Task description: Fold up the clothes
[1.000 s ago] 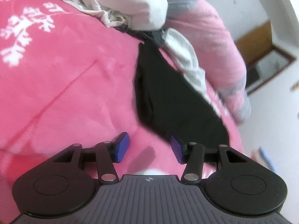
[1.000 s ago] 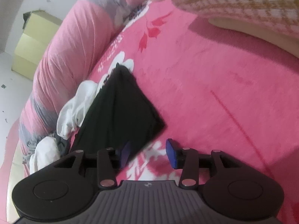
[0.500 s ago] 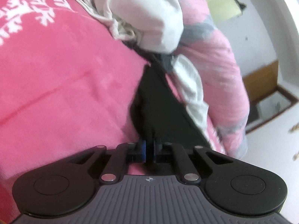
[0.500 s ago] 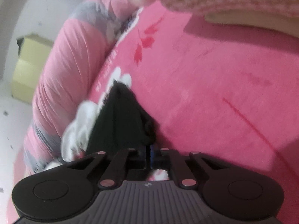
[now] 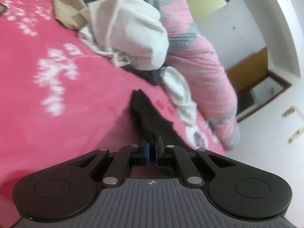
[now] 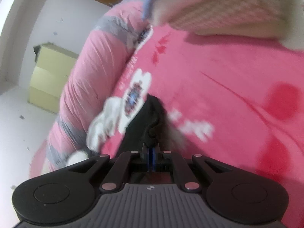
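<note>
A black garment point(image 5: 150, 117) lies on the pink bedspread point(image 5: 57, 87) and is pulled up off it at its near edge. My left gripper point(image 5: 151, 148) is shut on that edge, and the cloth stretches away from the fingers as a narrow strip. In the right wrist view the same black garment point(image 6: 146, 121) bunches up just ahead of my right gripper point(image 6: 151, 152), which is shut on another part of it. The rest of the garment hangs below the fingers and is partly hidden.
A pile of white and beige clothes point(image 5: 129, 38) lies at the far side of the bed. A rolled pink and grey quilt point(image 5: 205, 72) runs along the bed's edge; a white cloth point(image 6: 106, 121) lies against it. A checked pillow point(image 6: 237, 5) is at the top right.
Both grippers closed on the black garment's near edge and lifted it. The flat garment has been drawn into a narrow raised strip, pulled away from the clothes pile.
</note>
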The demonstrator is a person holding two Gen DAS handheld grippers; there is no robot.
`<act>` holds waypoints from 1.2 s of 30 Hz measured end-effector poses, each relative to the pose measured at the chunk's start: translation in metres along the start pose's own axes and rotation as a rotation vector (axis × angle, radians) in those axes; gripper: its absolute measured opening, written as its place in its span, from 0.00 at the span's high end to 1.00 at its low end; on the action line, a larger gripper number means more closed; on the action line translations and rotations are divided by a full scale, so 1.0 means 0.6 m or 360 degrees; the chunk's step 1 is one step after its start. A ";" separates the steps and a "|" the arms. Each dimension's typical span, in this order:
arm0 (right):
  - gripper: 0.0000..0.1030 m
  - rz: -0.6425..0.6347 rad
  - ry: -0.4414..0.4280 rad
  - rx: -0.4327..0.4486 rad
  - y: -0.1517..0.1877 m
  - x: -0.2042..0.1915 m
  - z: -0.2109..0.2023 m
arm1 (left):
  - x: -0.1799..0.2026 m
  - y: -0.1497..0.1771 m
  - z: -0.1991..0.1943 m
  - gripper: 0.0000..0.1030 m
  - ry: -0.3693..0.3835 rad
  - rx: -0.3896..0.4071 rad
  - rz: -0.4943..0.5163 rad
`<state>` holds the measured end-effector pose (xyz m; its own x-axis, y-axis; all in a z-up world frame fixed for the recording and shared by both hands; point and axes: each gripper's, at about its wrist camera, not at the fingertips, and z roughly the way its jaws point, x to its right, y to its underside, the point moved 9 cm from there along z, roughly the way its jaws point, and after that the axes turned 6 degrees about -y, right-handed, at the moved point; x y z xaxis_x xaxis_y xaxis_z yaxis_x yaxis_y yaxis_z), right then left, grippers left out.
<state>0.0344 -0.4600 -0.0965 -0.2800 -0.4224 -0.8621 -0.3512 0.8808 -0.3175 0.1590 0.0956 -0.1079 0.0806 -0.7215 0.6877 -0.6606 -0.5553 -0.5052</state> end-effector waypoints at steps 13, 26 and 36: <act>0.83 -0.0896 0.0489 0.0216 0.053 -0.058 -0.076 | 0.007 0.017 -0.076 0.77 -0.0386 0.0363 0.0653; 0.85 -0.1931 0.0830 -0.0051 0.204 -0.054 0.087 | 0.062 0.134 0.075 0.70 -0.0291 -0.0077 0.0876; 0.86 -0.1443 0.0665 0.0147 0.119 -0.087 0.008 | 0.044 0.125 0.064 0.70 -0.0250 -0.0070 0.0794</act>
<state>0.0282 -0.3739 -0.0762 -0.2385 -0.9681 -0.0772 -0.5215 0.1947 -0.8307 0.1403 0.0193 -0.1477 -0.1432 -0.9490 0.2810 -0.6775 -0.1130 -0.7268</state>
